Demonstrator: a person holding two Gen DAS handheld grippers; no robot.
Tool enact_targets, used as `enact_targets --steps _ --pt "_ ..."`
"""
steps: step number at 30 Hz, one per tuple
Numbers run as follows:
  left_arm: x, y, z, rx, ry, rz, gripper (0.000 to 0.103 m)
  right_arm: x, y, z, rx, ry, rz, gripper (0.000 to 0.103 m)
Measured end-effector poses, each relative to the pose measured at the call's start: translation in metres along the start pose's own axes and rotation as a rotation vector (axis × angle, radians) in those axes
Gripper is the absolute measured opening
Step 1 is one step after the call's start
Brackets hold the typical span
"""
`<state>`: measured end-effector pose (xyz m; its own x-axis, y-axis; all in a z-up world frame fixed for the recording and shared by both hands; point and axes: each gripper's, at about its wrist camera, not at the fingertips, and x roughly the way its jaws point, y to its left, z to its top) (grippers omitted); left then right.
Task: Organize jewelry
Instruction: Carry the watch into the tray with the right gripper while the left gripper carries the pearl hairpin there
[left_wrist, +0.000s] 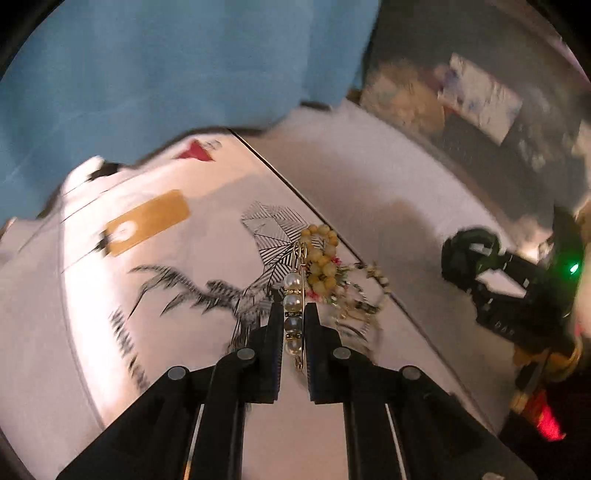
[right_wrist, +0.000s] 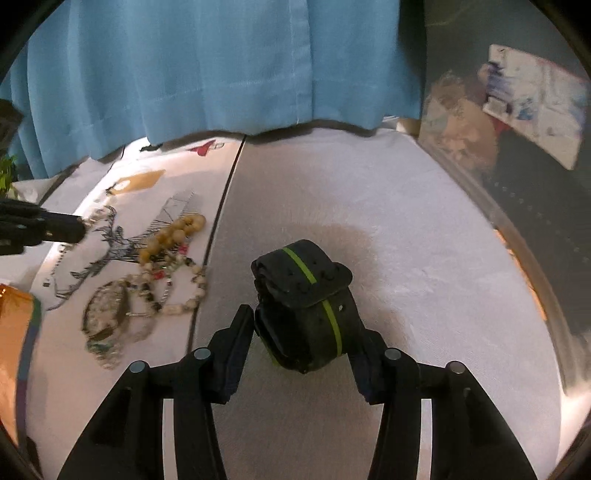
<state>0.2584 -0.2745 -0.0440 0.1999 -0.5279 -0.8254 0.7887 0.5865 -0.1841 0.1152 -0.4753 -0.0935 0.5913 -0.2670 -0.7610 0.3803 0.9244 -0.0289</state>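
My left gripper (left_wrist: 293, 315) is shut on a gold pin with pearl beads (left_wrist: 294, 314), held just above a printed white cloth (left_wrist: 177, 266). A yellow bead bracelet (left_wrist: 321, 254) and other tangled jewelry (left_wrist: 354, 295) lie just beyond it. My right gripper (right_wrist: 303, 332) is shut on a black watch with a green stripe (right_wrist: 306, 302) over the white table (right_wrist: 406, 240). In the right wrist view the yellow bead bracelet (right_wrist: 173, 232), a white bead bracelet (right_wrist: 184, 295) and more jewelry (right_wrist: 107, 321) lie to the left, with the left gripper's fingers (right_wrist: 55, 229) beyond them.
A blue curtain (right_wrist: 221, 62) hangs behind the table. A brown tag (left_wrist: 147, 221) lies on the cloth. A cluttered shelf with boxes (right_wrist: 535, 103) stands at the right. An orange object (right_wrist: 14, 332) sits at the left edge.
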Motion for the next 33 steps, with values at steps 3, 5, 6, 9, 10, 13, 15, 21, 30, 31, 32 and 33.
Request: enact_targets --steps 3,5,6,9,10,13,15,21,30,31,32,33 --pt "-0.041 -0.001 -0.021 -0.066 -0.06 0.023 0.009 -0.024 0.01 -0.006 0.008 0.009 0.017 0.05" --pt "-0.067 -0.003 -0.041 -0.1 -0.108 0.053 0.009 -0.042 0.021 -0.015 -0.001 0.003 0.025 0.05" --pt "-0.078 -0.005 -0.053 -0.116 -0.12 0.064 0.009 -0.054 0.029 -0.021 -0.007 -0.005 0.032 0.05" --pt "-0.11 -0.013 -0.09 -0.176 -0.139 0.104 0.009 -0.087 0.05 -0.042 -0.015 -0.019 0.057 0.05" --pt "-0.121 -0.015 -0.105 -0.203 -0.14 0.105 0.009 -0.1 0.059 -0.05 -0.017 -0.018 0.07 0.05" --pt "-0.154 -0.016 -0.148 -0.267 -0.157 0.133 0.009 -0.132 0.087 -0.068 -0.027 -0.006 0.11 0.05" --pt "-0.173 -0.013 -0.173 -0.31 -0.169 0.141 0.009 -0.148 0.106 -0.079 -0.037 0.011 0.151 0.05" --pt "-0.208 0.012 -0.227 -0.387 -0.191 0.254 0.009 -0.165 0.181 -0.1 -0.139 0.019 0.268 0.05" --pt "-0.2 0.061 -0.252 -0.42 -0.174 0.327 0.009 -0.138 0.267 -0.103 -0.227 0.089 0.373 0.05" --pt "-0.195 0.065 -0.252 -0.425 -0.169 0.329 0.009 -0.134 0.274 -0.102 -0.235 0.093 0.377 0.05" --pt "-0.19 0.07 -0.253 -0.427 -0.163 0.331 0.009 -0.129 0.281 -0.101 -0.244 0.098 0.381 0.05" --pt "-0.186 0.073 -0.254 -0.428 -0.158 0.332 0.009 -0.123 0.287 -0.101 -0.251 0.105 0.381 0.05"
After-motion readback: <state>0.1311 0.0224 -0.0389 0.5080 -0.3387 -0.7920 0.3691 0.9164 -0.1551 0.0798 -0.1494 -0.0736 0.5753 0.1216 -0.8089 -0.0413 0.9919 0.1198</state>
